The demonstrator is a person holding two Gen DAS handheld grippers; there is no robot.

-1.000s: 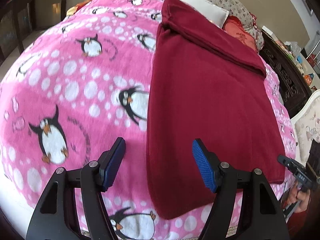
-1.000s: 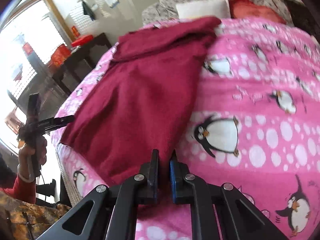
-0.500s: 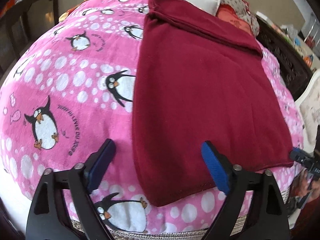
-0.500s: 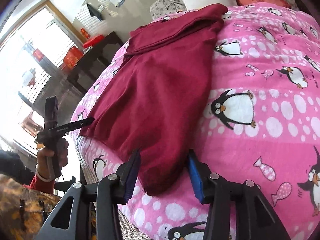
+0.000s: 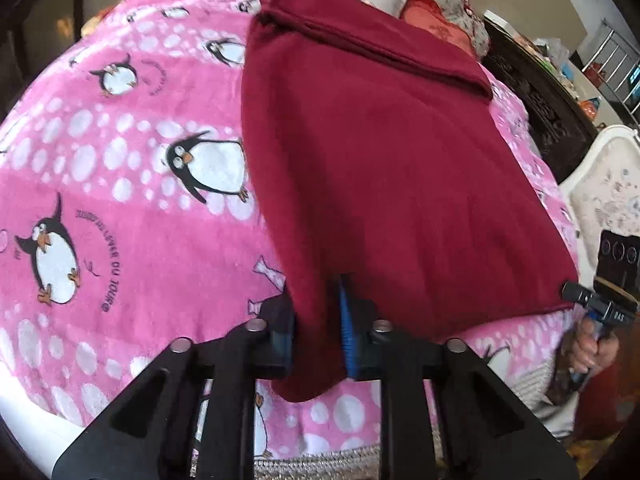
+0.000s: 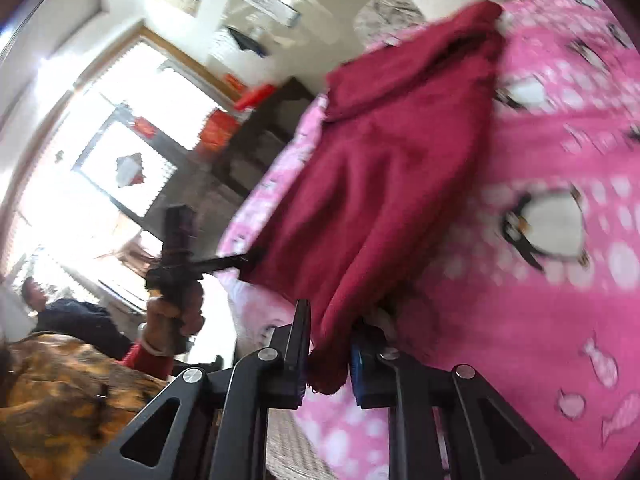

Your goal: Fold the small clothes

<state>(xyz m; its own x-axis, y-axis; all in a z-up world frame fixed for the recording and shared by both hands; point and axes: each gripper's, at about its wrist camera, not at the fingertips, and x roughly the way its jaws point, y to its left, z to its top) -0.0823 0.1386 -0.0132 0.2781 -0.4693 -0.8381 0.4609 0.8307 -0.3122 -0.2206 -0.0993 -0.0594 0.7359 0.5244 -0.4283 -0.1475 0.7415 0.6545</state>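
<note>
On the left of the bed, the pink penguin blanket [image 5: 120, 208] lies bare; the dark red garment [image 5: 380, 168] is spread flat over its right half, running from the near edge of the bed up toward the pillows, with its far end already doubled over in a thick band. The left gripper [image 5: 318, 332] is clenched on the near left corner of the garment, cloth bunched between its blue pads and a flap hanging below them. Further right, at the garment's other near corner, the right gripper [image 6: 330, 364] is closing on the cloth, with a fold of red fabric between its jaws and the hem drooping out underneath; its view is blurred, so how firmly the pads press is hard to tell. In the left wrist view the tip of that gripper touches the corner at the bed's right edge, with a hand [image 5: 592, 350] on its handle. The step in hand looks like taking hold of both near corners for a fold. The next move likely calls for lifting both corners together, keeping the near hem taut and level between them, carrying it away toward the doubled far end and laying it down squarely so the edges line up. If one corner slips, the fold will come out skewed.
</note>
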